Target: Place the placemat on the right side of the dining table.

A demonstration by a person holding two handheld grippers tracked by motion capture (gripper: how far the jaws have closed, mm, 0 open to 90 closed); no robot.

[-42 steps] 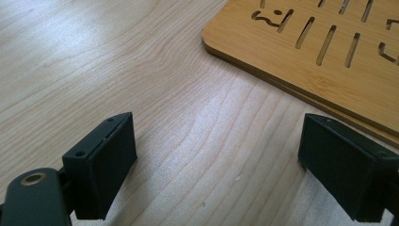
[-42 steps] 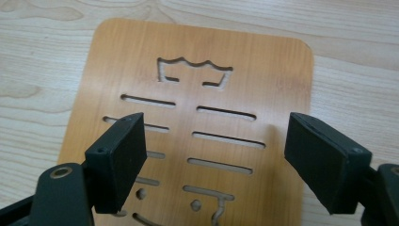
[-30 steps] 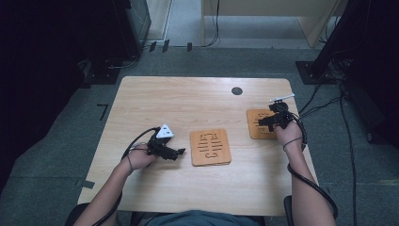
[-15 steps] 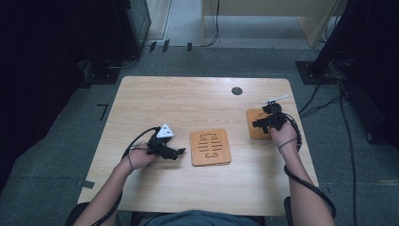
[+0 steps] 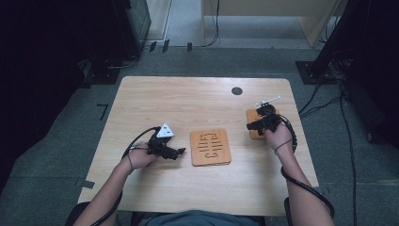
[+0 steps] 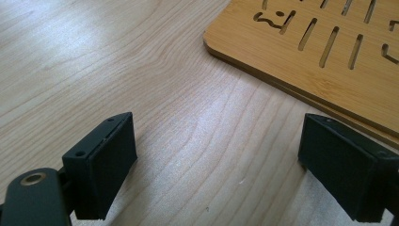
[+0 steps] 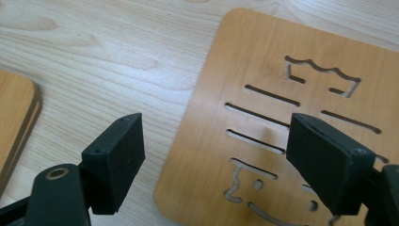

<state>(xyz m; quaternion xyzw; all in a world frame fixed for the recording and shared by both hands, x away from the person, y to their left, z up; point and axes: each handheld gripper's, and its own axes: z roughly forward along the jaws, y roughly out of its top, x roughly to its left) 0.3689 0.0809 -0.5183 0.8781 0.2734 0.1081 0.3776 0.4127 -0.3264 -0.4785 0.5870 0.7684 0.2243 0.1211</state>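
Note:
A slotted bamboo coaster (image 5: 210, 147) lies mid-table; in the left gripper view its corner (image 6: 329, 61) shows two stacked layers. My left gripper (image 5: 181, 151) rests on the table just left of it, jaws wide apart over bare wood (image 6: 216, 160), touching nothing. A second slotted coaster (image 5: 254, 134) lies at the right, partly hidden under my right gripper (image 5: 250, 126). In the right gripper view that coaster (image 7: 263, 61) fills the upper right. My right gripper (image 7: 216, 155) is open and straddles the coaster's left edge, one jaw over the table and one over the coaster.
The light wooden table (image 5: 188, 103) has a black round grommet (image 5: 236, 91) near its back edge. The stacked coaster's edge (image 7: 19, 117) shows at the left of the right gripper view. Cables trail from both grippers. Dark equipment and floor cables surround the table.
My right gripper has shifted a little to the left over the right-hand coaster. The left gripper and the middle coaster have not moved.

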